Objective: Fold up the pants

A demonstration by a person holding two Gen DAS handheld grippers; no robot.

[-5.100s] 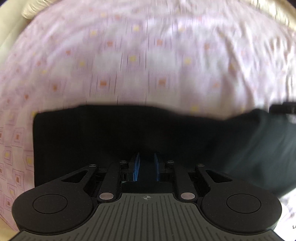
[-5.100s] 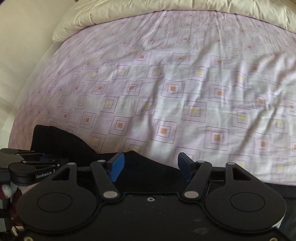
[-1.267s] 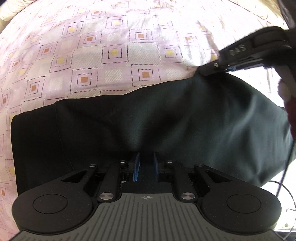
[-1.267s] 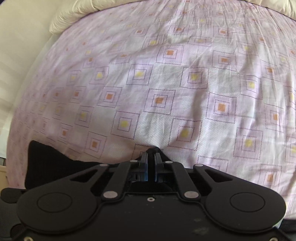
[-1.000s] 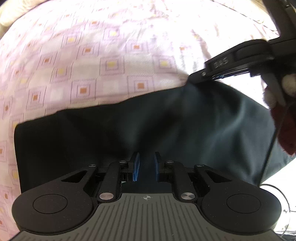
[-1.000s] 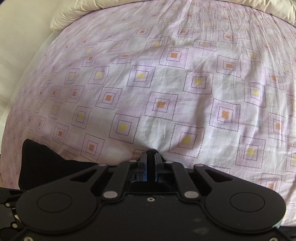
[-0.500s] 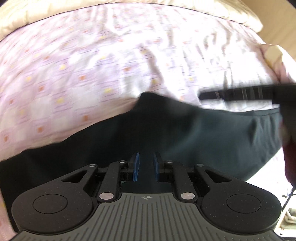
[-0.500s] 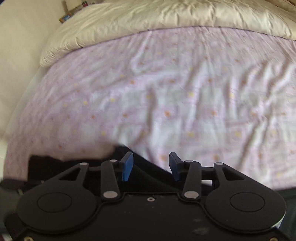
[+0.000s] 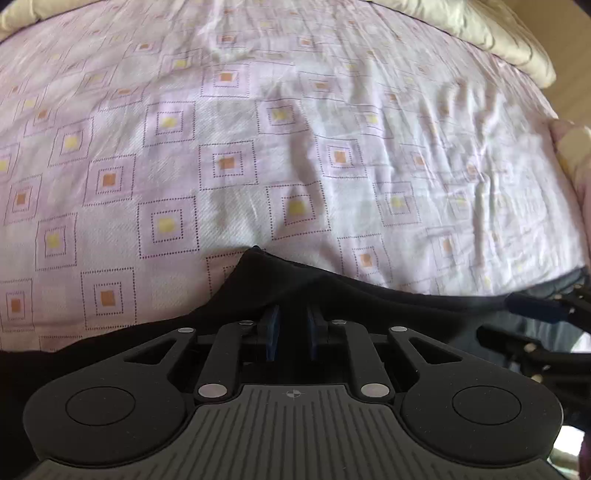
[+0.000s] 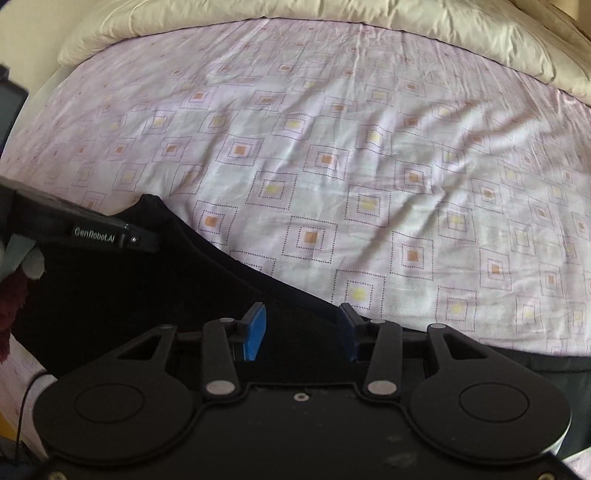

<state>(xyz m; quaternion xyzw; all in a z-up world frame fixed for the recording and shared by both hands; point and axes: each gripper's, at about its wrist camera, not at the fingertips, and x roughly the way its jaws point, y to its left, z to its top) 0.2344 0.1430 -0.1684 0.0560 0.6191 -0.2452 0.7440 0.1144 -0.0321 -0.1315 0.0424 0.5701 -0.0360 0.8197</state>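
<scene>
Gripping a raised peak of the black soft-fabric pants (image 9: 258, 291), the left gripper (image 9: 291, 332) is keeping its blue pads pressed nearly together on the cloth, which is tenting up between them. The right gripper (image 10: 301, 332) is standing with its blue pads spread apart; its jaws have just been opening, and the black fabric is lying beneath and between them without being pinched. The garment is resting along the near edge of the lilac bed sheet printed with dotted squares (image 10: 332, 166), running in a dark band from the left gripper's side to the right. By judgement, a fold step is under way: one side has been let go and the other is being carried. The next move appears to call for the left gripper to lay its corner down squarely, and for the right gripper to find a fresh edge before closing. Beyond the pants, the sheet is offering wide open room towards the cream quilted duvet (image 10: 295, 22) bunched at the far side. The near edge is the tight one: in the left wrist view the right gripper (image 9: 535, 314) is showing close by at the side, so crossing paths is the likely hazard.
</scene>
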